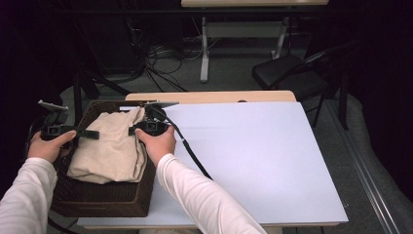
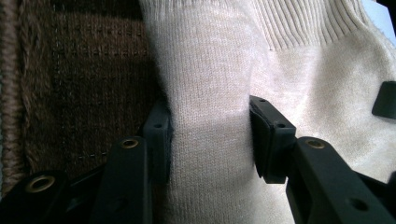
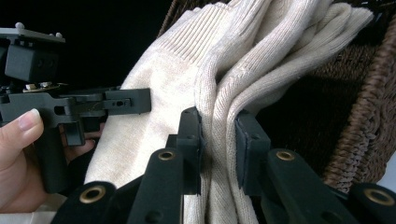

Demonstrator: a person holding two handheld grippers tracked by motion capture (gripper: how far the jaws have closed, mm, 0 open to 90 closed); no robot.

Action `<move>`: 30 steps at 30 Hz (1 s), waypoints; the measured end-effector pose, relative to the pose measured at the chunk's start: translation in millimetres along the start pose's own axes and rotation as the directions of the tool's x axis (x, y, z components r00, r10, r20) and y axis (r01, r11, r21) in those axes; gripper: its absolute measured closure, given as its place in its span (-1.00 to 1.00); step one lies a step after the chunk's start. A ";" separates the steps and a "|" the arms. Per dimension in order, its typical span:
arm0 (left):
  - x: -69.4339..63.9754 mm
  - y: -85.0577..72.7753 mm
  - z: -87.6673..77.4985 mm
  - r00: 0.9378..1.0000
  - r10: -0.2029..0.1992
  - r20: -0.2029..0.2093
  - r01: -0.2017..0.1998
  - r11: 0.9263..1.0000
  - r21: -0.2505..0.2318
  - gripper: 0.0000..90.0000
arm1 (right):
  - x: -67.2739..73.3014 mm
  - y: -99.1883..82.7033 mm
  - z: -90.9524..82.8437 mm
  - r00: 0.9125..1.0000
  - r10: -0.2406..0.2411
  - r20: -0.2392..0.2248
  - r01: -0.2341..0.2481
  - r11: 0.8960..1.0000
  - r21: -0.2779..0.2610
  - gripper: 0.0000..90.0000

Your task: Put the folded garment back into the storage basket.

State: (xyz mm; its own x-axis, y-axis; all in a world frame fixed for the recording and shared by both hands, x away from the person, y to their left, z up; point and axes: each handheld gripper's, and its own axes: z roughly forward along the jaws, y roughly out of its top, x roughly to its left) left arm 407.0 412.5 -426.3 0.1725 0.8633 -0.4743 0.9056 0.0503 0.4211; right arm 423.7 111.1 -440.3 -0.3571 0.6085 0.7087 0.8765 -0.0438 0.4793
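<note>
The cream knitted sweater (image 1: 111,148) is lying bunched in the dark wicker basket (image 1: 102,200) at the left end of the table (image 1: 253,161), its long axis running from the near edge of the basket toward the far edge, with the narrower end at the far right corner, where a corner of cloth is lifting up against the right hand. In the left gripper view a ribbed band (image 2: 303,23) of the sweater is showing at the top, and the brown weave of the basket is showing beside the cloth. The left tongs (image 2: 210,135) are coming in from the basket's left side and are pinching a thick fold of the knit, the pads pressing into it from both sides. The right tongs (image 3: 219,144) are gripping a bundle of folds near the far right corner of the sweater, the cloth squeezed between the pads, with the basket's woven wall just beside them. In the high view the left hand (image 1: 48,146) is sitting at the basket's left rim and the right hand (image 1: 158,141) at its right rim, both wearing white sleeves, and a black cable (image 1: 192,153) is trailing from the right one across the white table top. The basket is holding nothing but the sweater that I can make out.
</note>
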 end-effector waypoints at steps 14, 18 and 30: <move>6.8 -6.3 3.7 1.000 -0.002 -0.017 0.002 1.000 0.015 0.25 | -2.9 -9.9 11.4 0.999 -0.030 0.034 0.028 0.999 0.038 0.65; 7.7 -6.6 3.8 1.000 0.000 -0.016 0.001 1.000 0.021 0.25 | -3.1 -9.8 12.6 0.999 -0.028 0.035 0.027 0.999 0.041 0.65; 8.2 -7.1 3.7 0.999 0.004 -0.032 -0.003 1.000 0.021 0.24 | -1.8 -10.1 14.5 0.998 -0.042 0.042 0.040 0.998 0.046 0.64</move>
State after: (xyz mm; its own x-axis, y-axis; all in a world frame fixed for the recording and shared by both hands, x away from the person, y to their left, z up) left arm 403.4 417.4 -436.0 0.1634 0.8791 -0.4478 0.9130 0.0372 0.4063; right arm 420.1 121.9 -454.0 -0.3796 0.6429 0.6653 0.8755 0.0172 0.4830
